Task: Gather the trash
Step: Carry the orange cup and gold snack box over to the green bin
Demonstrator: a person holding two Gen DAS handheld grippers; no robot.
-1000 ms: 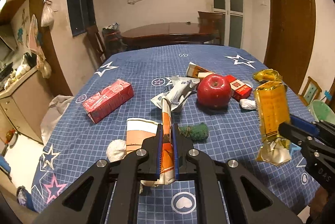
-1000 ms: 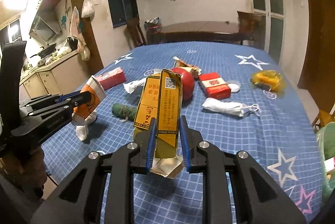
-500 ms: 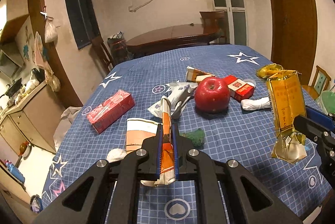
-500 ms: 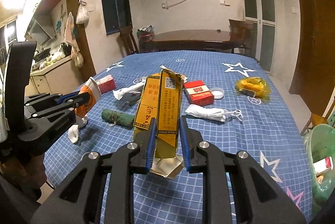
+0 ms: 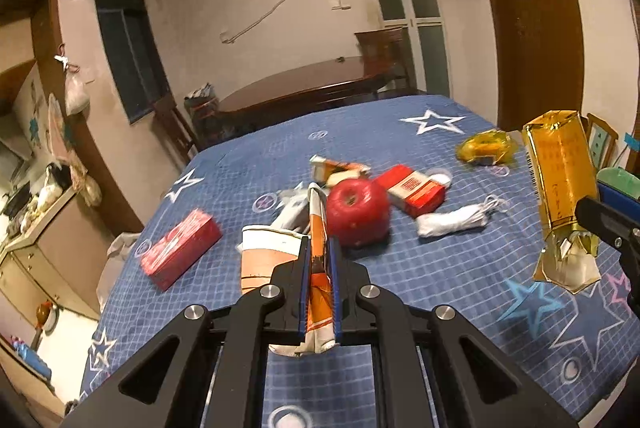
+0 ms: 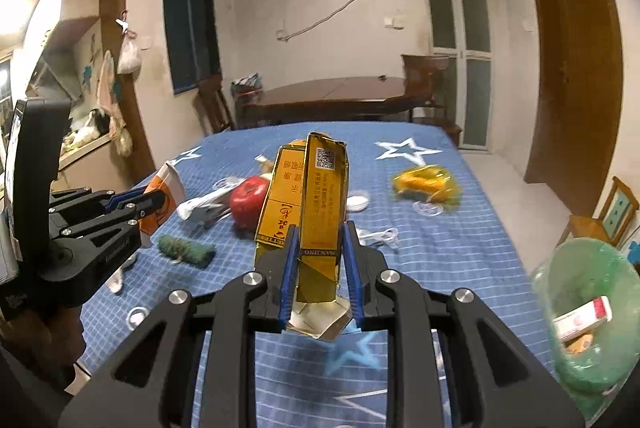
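**Both grippers loaded: carton and cup held clear of the bench**

The bench (image 5: 400, 280), covered in a blue star-print cloth, carries the remaining litter: a red apple (image 5: 358, 212), a red box (image 5: 180, 248), a red-and-white packet (image 5: 416, 188), a crumpled white mask (image 5: 452, 222), a yellow wrapper (image 6: 426, 184) and a green roll (image 6: 186, 252). A green bin (image 6: 588, 324) stands just beside the near right corner of the bench and already contains a small pack.

**Gold carton (image 6: 316, 212).** The right gripper (image 6: 320, 268) has its fingers clamped on the lower part of this carton, just above the torn-open bottom flaps. The carton stands roughly upright, above the bench and not touching it. Judged as empty card with a foil finish: light, smooth, and easily crushed. Take hold across the flat broad faces; avoid the loose flaps, which offer no stiffness.

**Paper cup (image 5: 318, 260).** The left gripper (image 5: 319, 292) has its fingers closed on the flattened orange-and-white cup, which projects forward past the fingertips. Judged as very light and soft; it stays secure only while pinched flat.

**Pose.** Both grippers are held level, pointing forward across the bench, left beside right and well apart. The right gripper sits nearer the bin; its load is probably the first to be released there.
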